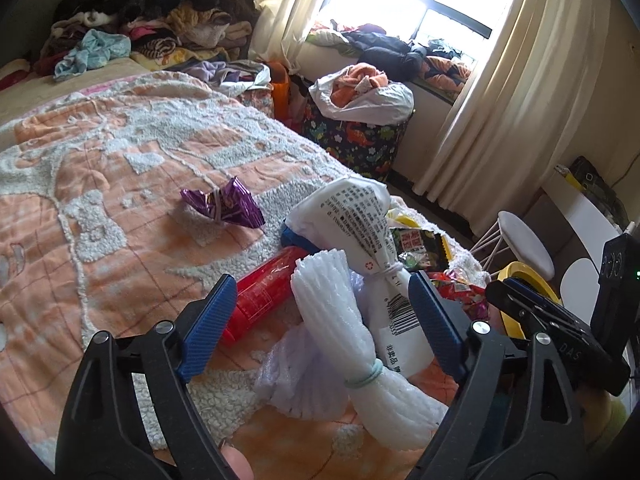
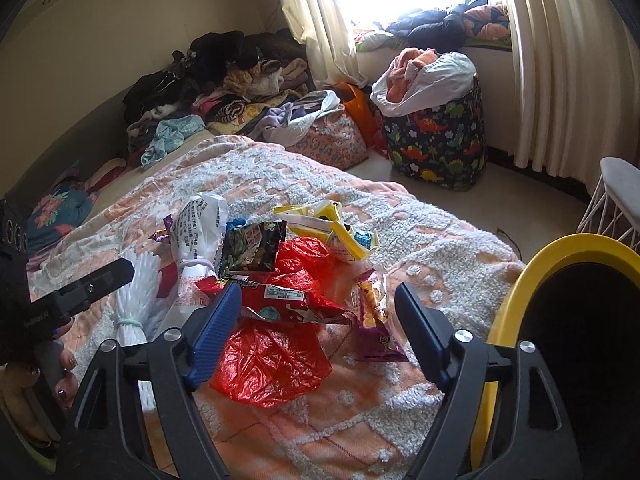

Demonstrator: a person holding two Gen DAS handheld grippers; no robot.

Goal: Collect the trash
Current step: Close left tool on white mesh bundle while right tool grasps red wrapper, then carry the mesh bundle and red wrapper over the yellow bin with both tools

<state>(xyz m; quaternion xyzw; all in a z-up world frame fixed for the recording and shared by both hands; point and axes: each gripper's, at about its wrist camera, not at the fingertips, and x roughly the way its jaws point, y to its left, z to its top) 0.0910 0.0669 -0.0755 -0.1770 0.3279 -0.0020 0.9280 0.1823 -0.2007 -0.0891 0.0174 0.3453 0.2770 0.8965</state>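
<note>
Right now both tongs hang open over trash heaped on the bed (image 1: 100, 184). Left tongs (image 1: 320, 320) straddle a banded foam roll (image 1: 344, 332) w/o pinching it, likely lining up a grab. Right tongs (image 2: 318, 334) hover over red plastic (image 2: 272, 360) & wrappers, gripping nothing. Only the left view shows a purple wrapper (image 1: 224, 206) lying apart; only the right view shows the yellow bin (image 2: 520, 304) close beside the bed, prob. there to take the trash.
</note>
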